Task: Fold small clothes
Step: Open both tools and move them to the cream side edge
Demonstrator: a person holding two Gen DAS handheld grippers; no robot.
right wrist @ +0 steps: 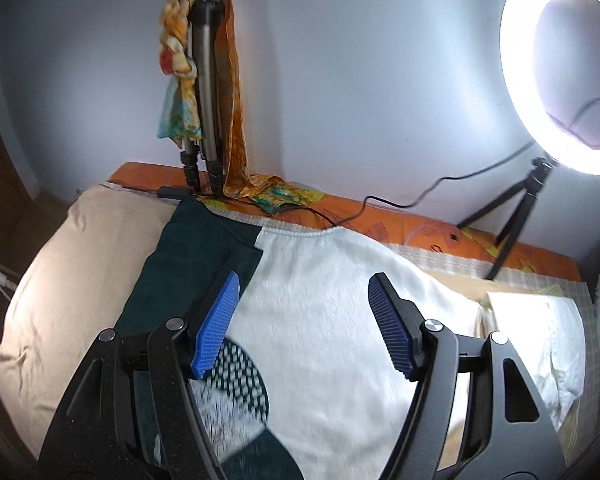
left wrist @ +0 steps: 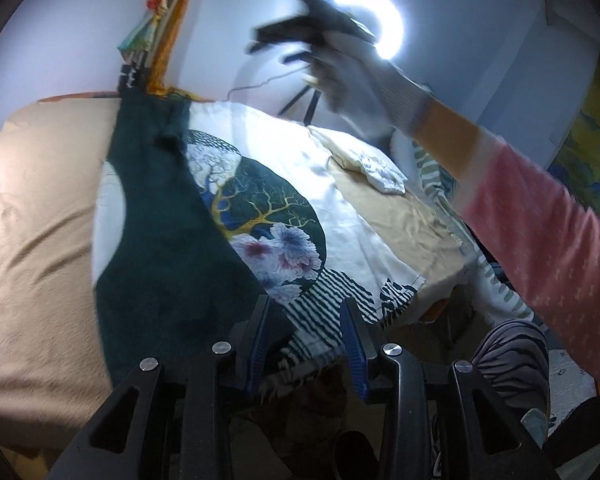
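Both my left gripper (left wrist: 308, 344) and right gripper (right wrist: 304, 324) gape empty; I'd pinch the soft, limp white-and-green printed shirt (left wrist: 260, 208) by its hem

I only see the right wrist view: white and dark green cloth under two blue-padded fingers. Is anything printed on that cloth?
Observer: Yes. The shirt has a round print of a golden tree and pale flowers.
Operator: Where's the other gripper?
Observer: The left gripper is over the shirt's striped near edge, jaws apart.
Operator: Who holds mine?
Observer: A hand in a white glove, with a pink sleeve, holds the right gripper up, clear of the cloth.
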